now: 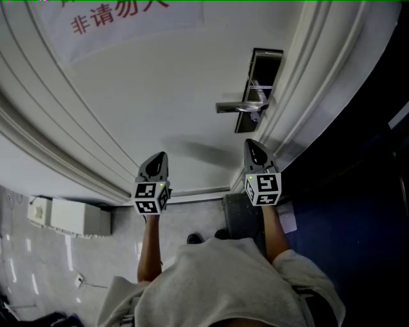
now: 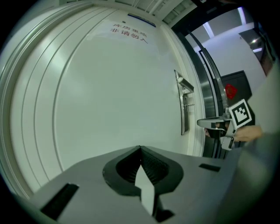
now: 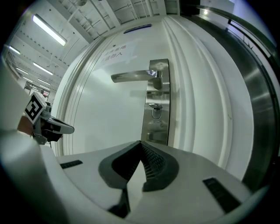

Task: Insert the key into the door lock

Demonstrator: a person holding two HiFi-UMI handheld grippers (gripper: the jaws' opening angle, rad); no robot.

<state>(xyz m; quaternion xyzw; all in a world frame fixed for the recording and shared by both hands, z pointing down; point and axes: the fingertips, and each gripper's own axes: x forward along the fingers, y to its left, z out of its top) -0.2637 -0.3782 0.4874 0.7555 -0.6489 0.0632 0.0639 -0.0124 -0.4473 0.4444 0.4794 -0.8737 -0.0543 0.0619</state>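
A steel lock plate (image 1: 259,89) with a lever handle (image 1: 238,106) sits on the white door (image 1: 166,96). In the right gripper view a key (image 3: 156,111) with a ring-shaped head sticks out of the plate (image 3: 156,105) below the handle (image 3: 133,76). My right gripper (image 1: 250,144) hovers just below the plate, jaws shut and empty, level and pointed at the lock (image 3: 140,142). My left gripper (image 1: 160,156) is held further left before the bare door panel, also shut with nothing in it (image 2: 140,148). The left gripper view shows the right gripper (image 2: 209,124) beside the plate (image 2: 184,109).
A paper sign (image 1: 115,16) with red characters is stuck high on the door. The door's moulded frame (image 1: 307,76) and a dark wall (image 1: 364,166) lie to the right. Near the floor stand a white box (image 1: 73,217) and a dark mat (image 1: 239,214).
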